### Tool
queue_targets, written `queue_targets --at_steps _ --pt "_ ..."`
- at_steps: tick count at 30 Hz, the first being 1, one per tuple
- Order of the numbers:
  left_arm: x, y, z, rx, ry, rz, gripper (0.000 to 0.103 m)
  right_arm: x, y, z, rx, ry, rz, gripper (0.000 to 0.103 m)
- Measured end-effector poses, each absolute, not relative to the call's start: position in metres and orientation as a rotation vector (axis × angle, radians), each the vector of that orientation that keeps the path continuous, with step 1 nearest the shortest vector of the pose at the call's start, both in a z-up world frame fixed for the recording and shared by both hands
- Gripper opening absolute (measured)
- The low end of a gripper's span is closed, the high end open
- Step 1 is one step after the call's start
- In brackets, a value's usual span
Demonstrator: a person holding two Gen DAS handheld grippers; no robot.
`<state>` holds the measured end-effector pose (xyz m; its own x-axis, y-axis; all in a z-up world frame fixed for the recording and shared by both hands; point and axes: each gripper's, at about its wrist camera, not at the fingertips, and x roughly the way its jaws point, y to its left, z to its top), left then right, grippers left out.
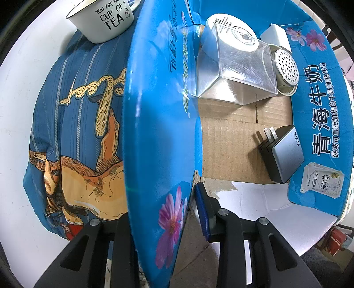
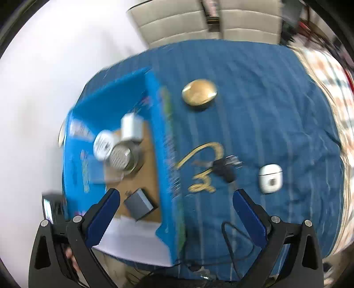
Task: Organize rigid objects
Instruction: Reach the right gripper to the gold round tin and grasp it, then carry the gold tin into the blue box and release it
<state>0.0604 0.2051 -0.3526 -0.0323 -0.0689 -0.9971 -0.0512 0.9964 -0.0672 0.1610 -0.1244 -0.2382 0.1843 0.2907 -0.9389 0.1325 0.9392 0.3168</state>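
Left gripper (image 1: pixel 164 223): its two fingers straddle the near wall of the blue box (image 1: pixel 154 124), one inside and one outside. The jaws appear clamped on that wall; the contact itself is partly hidden by the cardboard. The wall is thin card, stiff along its length but easily creased, so a hold at the rim steadies the box without carrying weight.

Right gripper (image 2: pixel 174 219): jaws wide apart, holding nothing, poised above the box edge and the blue cloth (image 2: pixel 276 99). This view is motion-blurred.

Inside the box, nearest first: a grey charger (image 1: pixel 285 152) lying on the cardboard floor with its prongs exposed; a clear plastic case (image 1: pixel 239 73); a metal strainer (image 1: pixel 286 68) just beside the case; a round white tin (image 1: pixel 232 28) and a white adapter (image 1: pixel 275 35) against the far wall.

Outside the box, on the cloth, nearest first: a black cable (image 2: pixel 236 241); a small dark object (image 2: pixel 225 167), too blurred to identify; a white earbud case (image 2: pixel 270 178); a gold lid (image 2: pixel 199 94), farthest. A white mug (image 1: pixel 104 20) stands beyond the box in the left view.

Handling, as judged: the earbud case is light, hard and smooth, so it may slip; grip it across its flat faces. The gold lid is low and domed; take it by opposite rim edges.
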Motion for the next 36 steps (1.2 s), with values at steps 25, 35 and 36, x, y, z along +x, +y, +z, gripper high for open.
queue_targets --at_steps 25,35,36 --pt "0.069 0.209 -0.361 -0.113 1.633 0.004 0.029 0.355 -0.125 -0.393 0.623 1.507 -0.016 0.083" --pt "0.071 0.21 -0.363 -0.12 1.637 0.007 0.029 0.351 -0.129 -0.418 0.502 1.631 -0.001 0.07" --pt "0.071 0.21 -0.362 -0.122 1.636 0.008 0.029 0.346 -0.13 -0.417 0.469 1.649 0.023 0.07"
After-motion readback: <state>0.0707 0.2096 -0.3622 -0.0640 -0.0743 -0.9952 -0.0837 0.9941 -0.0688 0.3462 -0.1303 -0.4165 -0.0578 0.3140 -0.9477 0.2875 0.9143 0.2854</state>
